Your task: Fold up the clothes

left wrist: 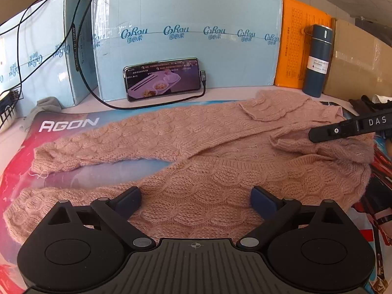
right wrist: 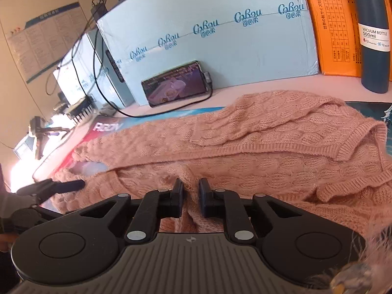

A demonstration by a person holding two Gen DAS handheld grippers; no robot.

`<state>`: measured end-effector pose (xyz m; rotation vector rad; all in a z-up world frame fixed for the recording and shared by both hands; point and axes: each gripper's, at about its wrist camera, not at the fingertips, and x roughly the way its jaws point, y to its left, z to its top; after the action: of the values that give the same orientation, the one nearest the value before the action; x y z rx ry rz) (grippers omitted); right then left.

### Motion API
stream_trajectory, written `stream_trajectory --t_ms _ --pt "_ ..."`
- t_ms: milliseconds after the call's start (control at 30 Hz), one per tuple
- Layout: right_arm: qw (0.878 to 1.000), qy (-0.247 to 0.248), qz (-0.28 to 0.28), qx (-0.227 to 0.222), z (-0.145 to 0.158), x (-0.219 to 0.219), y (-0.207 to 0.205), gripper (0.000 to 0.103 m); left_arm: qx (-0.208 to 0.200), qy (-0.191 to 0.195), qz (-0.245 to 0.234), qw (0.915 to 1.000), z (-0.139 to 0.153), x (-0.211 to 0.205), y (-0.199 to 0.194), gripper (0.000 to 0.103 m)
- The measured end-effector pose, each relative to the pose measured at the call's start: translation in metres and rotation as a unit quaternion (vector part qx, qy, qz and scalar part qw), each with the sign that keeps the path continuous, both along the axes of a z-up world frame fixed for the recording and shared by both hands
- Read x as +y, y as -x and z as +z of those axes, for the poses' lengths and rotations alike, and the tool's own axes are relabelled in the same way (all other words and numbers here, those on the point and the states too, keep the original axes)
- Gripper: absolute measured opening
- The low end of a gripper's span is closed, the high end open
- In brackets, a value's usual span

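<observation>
The left gripper [left wrist: 195,199] has its jaws spread wide, hovering over the near edge of the pink cable-knit sweater [left wrist: 196,147], and the right gripper [right wrist: 191,197] is pinched nearly together on a bunched fold of that knit. The sweater lies flat on the AGON desk mat [left wrist: 68,125], long axis running left-right across the table, one sleeve [left wrist: 98,152] stretched out to the left. Behind it a phone [left wrist: 163,78] leans on a light blue box [left wrist: 186,12], with a dark vacuum bottle [left wrist: 317,61] off right.
</observation>
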<state>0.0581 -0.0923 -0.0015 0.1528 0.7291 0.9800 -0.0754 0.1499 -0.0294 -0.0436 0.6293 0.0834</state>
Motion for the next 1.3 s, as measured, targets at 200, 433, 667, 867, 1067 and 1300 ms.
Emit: stream_trajectory --t_ms 200,433,667,867,1067,1300 --pt "0.997 -0.034 0.061 0.021 0.007 0.007 0.002 0.012 -0.001 0.004 -0.001 1.0000 0.000 0.000 0.000 0.099" --pt "0.997 0.060 0.021 -0.047 -0.008 0.024 0.013 0.040 -0.002 0.006 -0.001 1.0000 0.000 0.001 -0.001 0.099" --pt "0.995 0.026 -0.035 -0.092 0.013 -0.003 0.030 0.047 -0.002 0.007 -0.002 1.0000 0.000 0.001 0.000 0.099" --pt "1.000 -0.005 -0.029 0.002 -0.001 -0.024 0.032 0.052 -0.001 0.010 -0.005 0.9999 -0.001 0.002 -0.001 0.101" --pt "0.998 0.002 -0.052 0.031 -0.017 -0.024 0.030 0.048 0.000 0.009 -0.005 0.9999 -0.002 0.001 -0.001 0.101" --pt "0.999 0.015 -0.033 -0.022 -0.008 -0.021 0.045 0.060 0.001 0.008 -0.005 1.0000 -0.002 0.001 -0.001 0.102"
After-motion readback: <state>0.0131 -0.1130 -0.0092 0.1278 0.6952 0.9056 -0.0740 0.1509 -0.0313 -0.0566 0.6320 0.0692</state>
